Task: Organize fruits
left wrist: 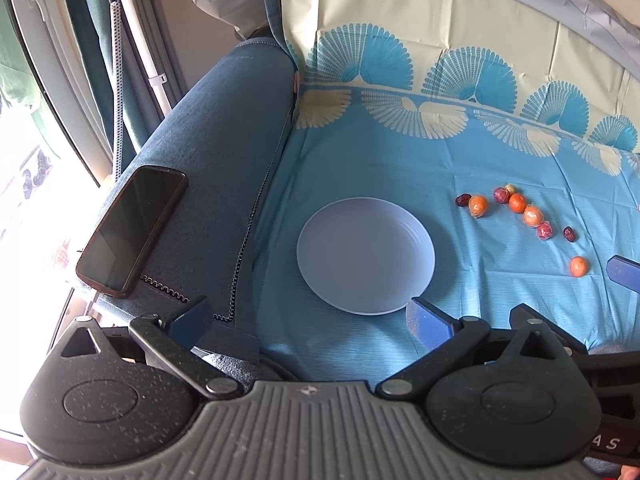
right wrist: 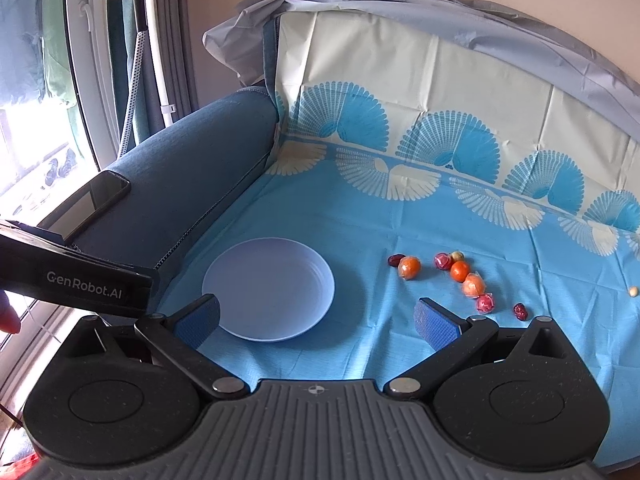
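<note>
Both tongs, left tongs and right tongs, are hanging wide and empty above the sofa cloth. The fruits are lying scattered right of the empty plate; the right should be descending squarely over the nearest orange.

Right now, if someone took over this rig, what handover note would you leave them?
Left hand-held gripper: open, holding nothing, hovering at the near edge of the plate.
Right hand-held gripper: open, holding nothing, just right of the plate.
The plate sits bare on the blue cloth.
The fruits lie loose on the cloth to the plate's right: small orange ones, reddish wrapped ones and dark red ones. One orange fruit sits apart, nearer the grippers.
A phone rests on the sofa arm, off to the left.
Done: nothing placed yet.
Left: probably gather all the fruit onto the plate.
</note>
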### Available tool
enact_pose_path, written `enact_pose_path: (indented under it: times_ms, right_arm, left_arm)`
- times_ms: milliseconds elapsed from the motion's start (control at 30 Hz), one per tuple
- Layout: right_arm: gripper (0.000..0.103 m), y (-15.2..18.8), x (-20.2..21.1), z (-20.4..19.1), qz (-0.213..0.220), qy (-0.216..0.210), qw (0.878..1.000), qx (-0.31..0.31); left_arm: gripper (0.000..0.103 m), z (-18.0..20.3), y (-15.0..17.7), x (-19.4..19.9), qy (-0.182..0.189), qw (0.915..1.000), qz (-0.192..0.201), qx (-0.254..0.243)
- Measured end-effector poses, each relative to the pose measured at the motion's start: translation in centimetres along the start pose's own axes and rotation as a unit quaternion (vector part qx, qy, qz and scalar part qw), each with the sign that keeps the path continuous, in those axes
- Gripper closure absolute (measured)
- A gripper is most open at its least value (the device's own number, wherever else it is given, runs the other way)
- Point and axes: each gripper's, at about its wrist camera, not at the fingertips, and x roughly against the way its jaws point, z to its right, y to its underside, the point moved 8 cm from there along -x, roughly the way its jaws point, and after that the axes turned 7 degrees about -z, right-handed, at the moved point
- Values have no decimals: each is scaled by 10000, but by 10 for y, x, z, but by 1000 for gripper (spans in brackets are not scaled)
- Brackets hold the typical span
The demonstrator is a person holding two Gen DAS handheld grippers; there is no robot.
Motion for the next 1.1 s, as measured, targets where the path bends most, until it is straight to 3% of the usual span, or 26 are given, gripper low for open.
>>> enact_pose_path:
  times_ms: [800, 967, 1100]
  right_arm:
    - [1, 1, -20, 14, -57, 12, 10000, -24]
    - [1, 6, -38, 46, -8, 186, 9994, -308]
    - [1, 16, -56, 107, 58, 619, 9945, -845]
  left_arm:
    - [0, 7, -4, -20, 2, 9998, -202, -56]
    - [0, 32, -14, -37, 154, 9992, -318, -202]
    - [0, 71, -27, -57, 598, 9964, -420, -419]
